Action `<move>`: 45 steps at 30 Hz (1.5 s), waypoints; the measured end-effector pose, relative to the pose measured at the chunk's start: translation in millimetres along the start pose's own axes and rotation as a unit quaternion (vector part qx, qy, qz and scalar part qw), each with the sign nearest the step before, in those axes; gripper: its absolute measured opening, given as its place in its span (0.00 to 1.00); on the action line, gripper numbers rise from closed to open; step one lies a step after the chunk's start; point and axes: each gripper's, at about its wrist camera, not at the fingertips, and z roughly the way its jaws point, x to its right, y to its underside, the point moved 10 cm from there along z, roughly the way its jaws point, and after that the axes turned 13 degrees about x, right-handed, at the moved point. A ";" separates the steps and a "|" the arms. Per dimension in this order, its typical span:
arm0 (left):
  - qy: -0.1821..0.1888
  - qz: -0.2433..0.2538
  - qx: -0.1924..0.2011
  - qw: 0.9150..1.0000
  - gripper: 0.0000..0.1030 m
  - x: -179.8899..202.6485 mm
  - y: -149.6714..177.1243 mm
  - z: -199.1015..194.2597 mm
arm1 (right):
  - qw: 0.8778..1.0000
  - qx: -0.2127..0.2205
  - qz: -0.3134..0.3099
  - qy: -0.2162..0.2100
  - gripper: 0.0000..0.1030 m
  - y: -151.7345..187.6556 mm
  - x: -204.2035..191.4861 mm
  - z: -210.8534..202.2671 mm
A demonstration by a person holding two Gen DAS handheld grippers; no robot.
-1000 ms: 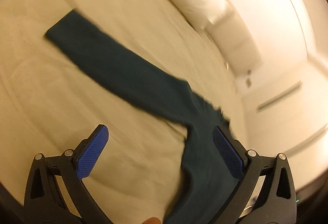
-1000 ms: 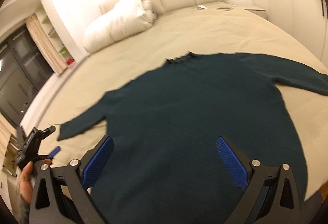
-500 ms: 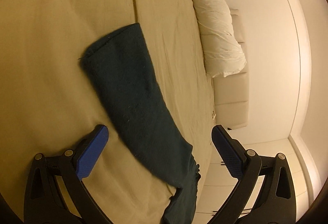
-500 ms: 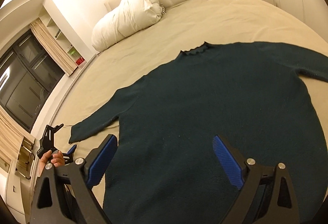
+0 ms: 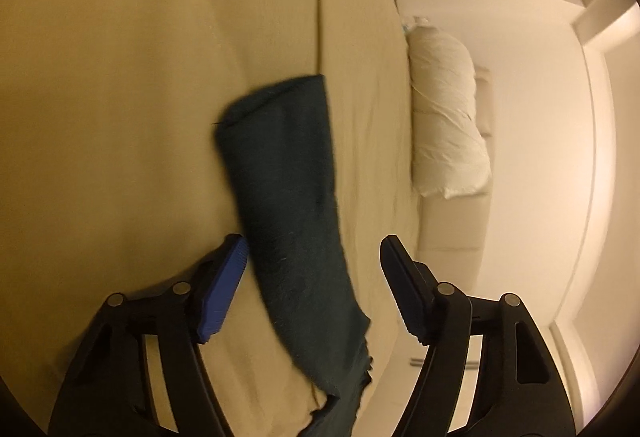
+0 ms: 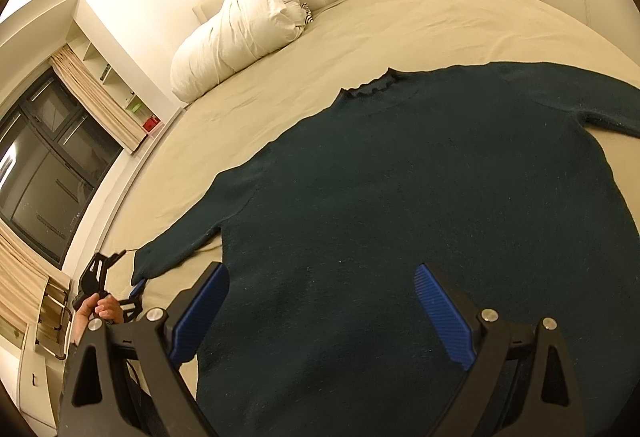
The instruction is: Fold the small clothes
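Right wrist view, far left edge: left gripper [image 6: 120,279] sits at the cuff of the sweater's left sleeve [image 6: 176,247], held in a hand [image 6: 98,311].

Left wrist view: sleeve [image 5: 288,205] runs lengthwise between the jaws, from lower centre up to frame centre. Jaws have just been closing, about two-thirds open; the left pad looks to touch the cloth, the right stands clear, so no grip yet.

Sweater [image 6: 400,217] lies flat on the bed [image 6: 400,25], collar at upper centre.

Right gripper [image 6: 322,313] hangs wide open over the lower body panel, holding nothing. Left hand is nearer a sleeve.
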 end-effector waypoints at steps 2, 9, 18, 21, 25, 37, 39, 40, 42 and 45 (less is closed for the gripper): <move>-0.019 0.019 0.001 1.000 0.66 -1.4 11.5 -0.7 | 1.000 -0.003 -0.001 -0.002 0.94 1.7 -0.8 2.3; -0.007 0.002 -0.007 1.000 0.66 10.1 4.0 37.1 | 1.000 0.001 0.000 -0.002 0.93 1.0 0.9 1.5; 0.002 0.007 0.001 1.000 0.15 2.8 1.5 26.7 | 1.000 0.003 0.000 -0.003 0.89 0.2 3.7 4.8; 0.001 0.065 0.001 0.998 0.07 30.3 12.8 29.6 | 1.000 0.006 0.006 -0.003 0.85 -2.1 9.6 5.3; 0.034 0.192 -0.011 0.981 0.06 104.9 66.2 34.1 | 1.000 0.013 0.019 0.002 0.84 -7.1 24.5 2.3; 0.120 0.686 -0.147 0.703 0.07 160.7 471.1 59.2 | 0.994 0.052 0.083 0.045 0.84 -55.8 115.2 -8.3; 0.095 0.710 -0.178 0.674 0.07 127.0 496.9 71.4 | 0.994 0.045 0.087 0.040 0.84 -64.0 123.4 -0.9; 0.085 0.715 -0.186 0.668 0.07 114.9 500.6 72.9 | 0.995 0.037 0.091 0.033 0.85 -69.3 126.6 7.3; 0.084 0.731 -0.178 0.654 0.07 102.2 500.8 68.7 | 0.995 0.021 0.099 0.018 0.86 -75.7 127.4 23.7; 0.093 0.752 -0.172 0.630 0.07 99.7 499.7 57.5 | 0.993 -0.012 0.119 -0.015 0.88 -81.1 121.1 56.5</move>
